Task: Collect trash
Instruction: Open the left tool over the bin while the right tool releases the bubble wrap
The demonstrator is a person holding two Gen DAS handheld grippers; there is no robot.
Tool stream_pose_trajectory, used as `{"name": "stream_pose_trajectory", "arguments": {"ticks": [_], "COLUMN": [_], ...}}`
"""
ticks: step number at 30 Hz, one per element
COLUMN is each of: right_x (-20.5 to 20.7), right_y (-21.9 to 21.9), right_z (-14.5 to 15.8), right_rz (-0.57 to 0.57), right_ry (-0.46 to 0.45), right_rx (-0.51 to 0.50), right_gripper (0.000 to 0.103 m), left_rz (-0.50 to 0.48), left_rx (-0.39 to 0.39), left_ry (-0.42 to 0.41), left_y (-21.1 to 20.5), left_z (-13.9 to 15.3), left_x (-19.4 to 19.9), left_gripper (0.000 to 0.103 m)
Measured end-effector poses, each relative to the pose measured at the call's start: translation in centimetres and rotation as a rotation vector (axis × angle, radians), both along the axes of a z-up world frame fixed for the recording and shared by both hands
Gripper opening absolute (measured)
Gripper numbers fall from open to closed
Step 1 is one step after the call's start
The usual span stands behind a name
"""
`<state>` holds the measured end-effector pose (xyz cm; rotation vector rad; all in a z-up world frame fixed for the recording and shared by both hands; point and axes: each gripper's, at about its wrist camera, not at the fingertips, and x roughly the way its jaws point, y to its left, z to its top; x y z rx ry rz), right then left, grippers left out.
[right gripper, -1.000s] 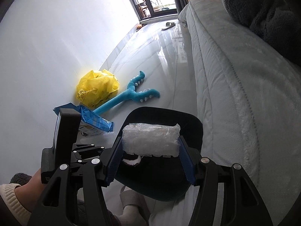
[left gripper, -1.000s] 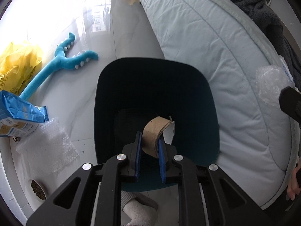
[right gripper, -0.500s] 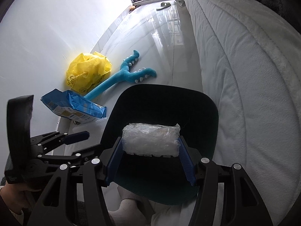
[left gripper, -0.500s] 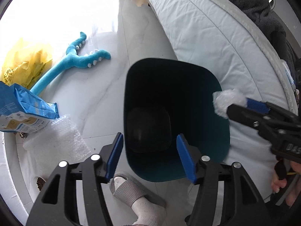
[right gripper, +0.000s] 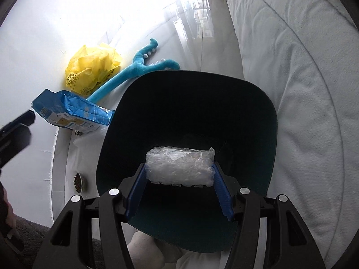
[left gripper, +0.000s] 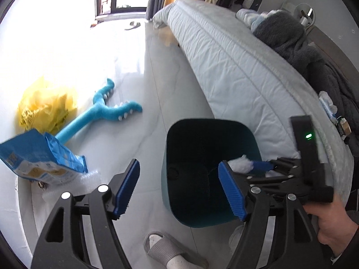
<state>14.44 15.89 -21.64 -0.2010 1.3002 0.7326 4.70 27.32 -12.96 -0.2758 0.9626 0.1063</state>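
Bubble wrap wad (right gripper: 179, 167) sits clamped end to end between the right gripper (right gripper: 179, 192) jaws, directly above the bin (right gripper: 272, 121); light, squashy, springy. Left gripper (left gripper: 177, 190) jaws are opening, nothing between them

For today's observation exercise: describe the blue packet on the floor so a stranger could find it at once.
Start at the dark teal plastic bin beside the pale quilted bed. Left of it lies a crumpled blue foil packet, white-fronted, unlike the yellow plastic bag and turquoise plush toy beyond.
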Motion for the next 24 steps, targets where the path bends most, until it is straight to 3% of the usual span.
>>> {"name": "stream_pose_trajectory", "arguments": {"ticks": [7, 14, 24], "right_x": [-0.5, -1.1, -1.8], "right_y": [0.9, 1.6, 1.7], "right_z": [-2.3, -3.6, -1.4], "right_rz": [0.016, 0.030, 0.062], "right_ry": [0.027, 0.020, -0.038], "right_rx": [-0.058, -0.114, -0.109], "right_gripper": [0.059, 0.060, 0.082], "left_rz": [-0.020, -0.005, -0.004], "left_rx": [0.056, 0.057, 0.071], "left_ry": [-0.120, -0.218, -0.330], "left_y": [-0.9, -1.1, -2.5], "left_z": [3.7, 7.1, 11.2], "left_x": [-0.9, -1.9, -2.8], "left_gripper": [0.075, 0.075, 0.077]}}
